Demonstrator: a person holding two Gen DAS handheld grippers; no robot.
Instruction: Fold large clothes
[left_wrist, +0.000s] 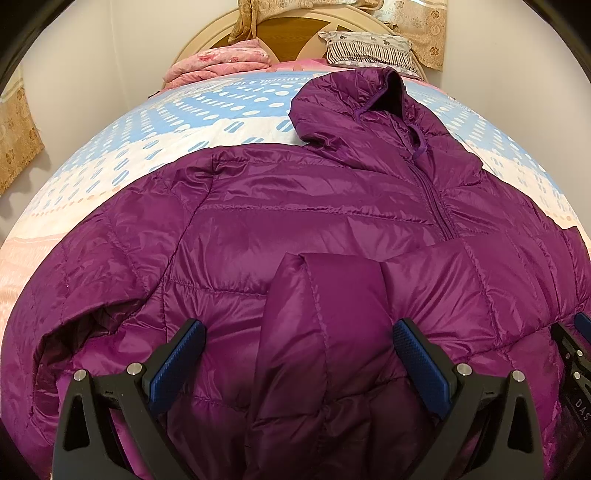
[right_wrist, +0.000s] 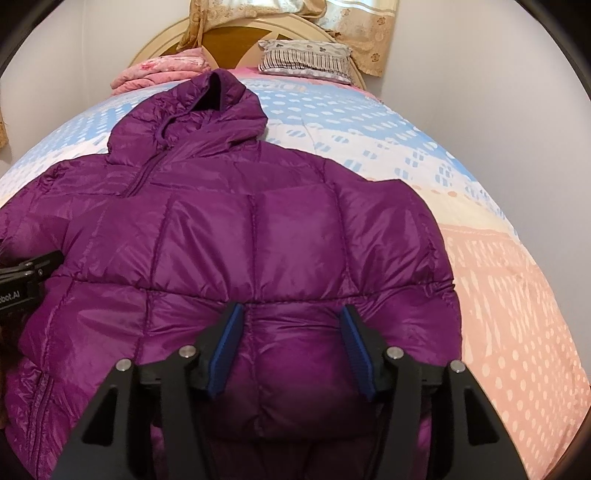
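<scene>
A purple hooded puffer jacket (left_wrist: 295, 206) lies front up on the bed, its hood (right_wrist: 207, 107) toward the headboard. One sleeve (left_wrist: 332, 295) is folded across the body, cuff near the zipper. My left gripper (left_wrist: 299, 328) hangs wide open over this sleeve, its pads clear of the fabric. My right gripper (right_wrist: 291, 314) is pushed down onto the jacket's lower body (right_wrist: 295, 369). A puffed mound of fabric bulges between its blue pads (right_wrist: 225, 347), and the jaws stand partly apart without a visible pinch. Each gripper shows at the edge of the other's view.
The bed has a blue, white and pink patterned cover (right_wrist: 517, 295). A folded pink quilt (left_wrist: 221, 62) and a striped pillow (left_wrist: 369, 48) lie by the rounded headboard (right_wrist: 236, 37). Walls stand close on both sides.
</scene>
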